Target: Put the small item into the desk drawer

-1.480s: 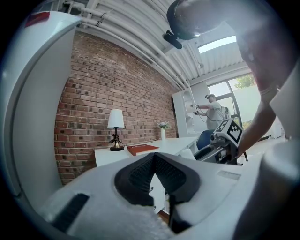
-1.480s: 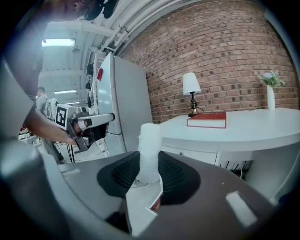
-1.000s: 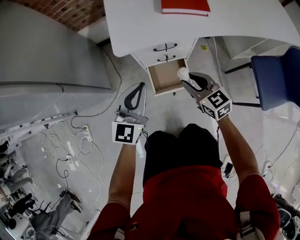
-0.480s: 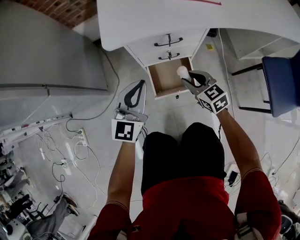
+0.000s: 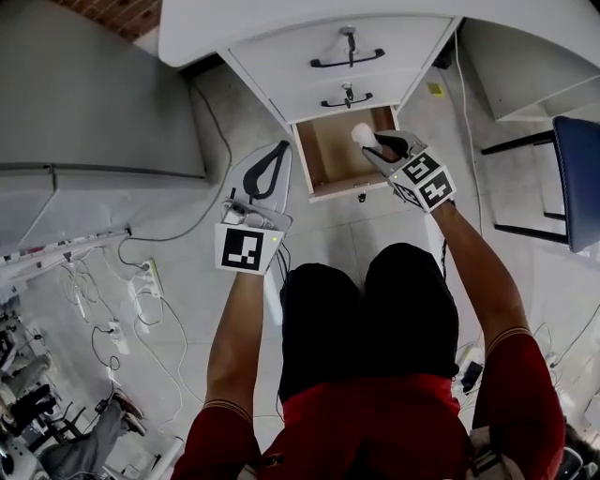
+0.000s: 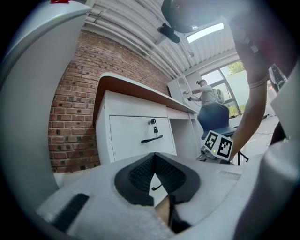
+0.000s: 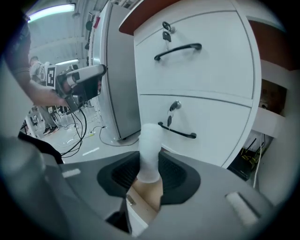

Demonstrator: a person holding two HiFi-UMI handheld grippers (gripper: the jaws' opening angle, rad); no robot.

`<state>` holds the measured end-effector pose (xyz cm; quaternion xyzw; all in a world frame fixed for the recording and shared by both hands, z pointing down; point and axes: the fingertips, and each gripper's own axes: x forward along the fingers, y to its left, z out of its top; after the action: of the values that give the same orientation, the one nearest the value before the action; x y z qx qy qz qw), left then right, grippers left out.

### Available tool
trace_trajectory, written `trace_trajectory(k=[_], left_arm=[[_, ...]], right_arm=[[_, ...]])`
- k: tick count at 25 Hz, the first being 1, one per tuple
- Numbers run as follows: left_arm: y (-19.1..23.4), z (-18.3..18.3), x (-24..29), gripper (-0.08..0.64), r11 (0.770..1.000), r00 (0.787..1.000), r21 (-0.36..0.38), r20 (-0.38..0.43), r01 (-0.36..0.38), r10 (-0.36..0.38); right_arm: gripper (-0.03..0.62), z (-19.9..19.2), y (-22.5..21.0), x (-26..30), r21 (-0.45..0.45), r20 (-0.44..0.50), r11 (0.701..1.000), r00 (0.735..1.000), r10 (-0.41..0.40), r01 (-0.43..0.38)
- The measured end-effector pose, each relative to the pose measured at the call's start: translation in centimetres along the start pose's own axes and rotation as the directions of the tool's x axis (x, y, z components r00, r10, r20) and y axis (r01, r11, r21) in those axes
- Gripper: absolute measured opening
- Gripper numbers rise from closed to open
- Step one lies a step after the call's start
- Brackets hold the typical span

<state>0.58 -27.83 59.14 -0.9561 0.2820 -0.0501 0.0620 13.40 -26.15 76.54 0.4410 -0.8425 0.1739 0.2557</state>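
A small white cylindrical item (image 5: 363,137) sticks out of my right gripper (image 5: 373,142), which is shut on it. It hangs over the right part of the open bottom drawer (image 5: 330,155) of the white desk (image 5: 234,28). In the right gripper view the item (image 7: 150,150) stands upright between the black pads, with the drawer's wooden inside (image 7: 149,198) below and two closed drawer fronts (image 7: 201,75) behind. My left gripper (image 5: 277,150) is shut and holds nothing, left of the drawer above the floor. In the left gripper view its tips (image 6: 153,158) meet before the desk (image 6: 133,133).
A blue chair (image 5: 579,178) stands at the right. Left of the desk is a large grey cabinet (image 5: 84,103). Cables and a power strip (image 5: 141,281) lie on the floor at the left. The person's dark trousers (image 5: 361,309) fill the space below the drawer.
Both grippers have sunk toward the floor and the desk looms closer. The right gripper, still gripping the white item, went from the drawer's right edge to over its inside.
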Motion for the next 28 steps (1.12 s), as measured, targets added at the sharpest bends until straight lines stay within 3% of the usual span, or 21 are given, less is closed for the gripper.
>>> trace_trajectory(k=[18,28], left_arm=[[-1.1,-11.4,1.2,0.005,1.0,1.0,0.019,0.016,-0.006,0.006],[-0.4,-15.9,0.1,0.006,0.999,0.999,-0.02,-0.006,-0.032,0.031]], right_arm=[[0.137,-8.1,-3.4,10.3,-0.06,-0.114,0.998,0.993,-0.013,0.007],[0.137,-11.0,-3.9,15.2,-0.068,-0.222,0.998,0.975,-0.01,-0.005]])
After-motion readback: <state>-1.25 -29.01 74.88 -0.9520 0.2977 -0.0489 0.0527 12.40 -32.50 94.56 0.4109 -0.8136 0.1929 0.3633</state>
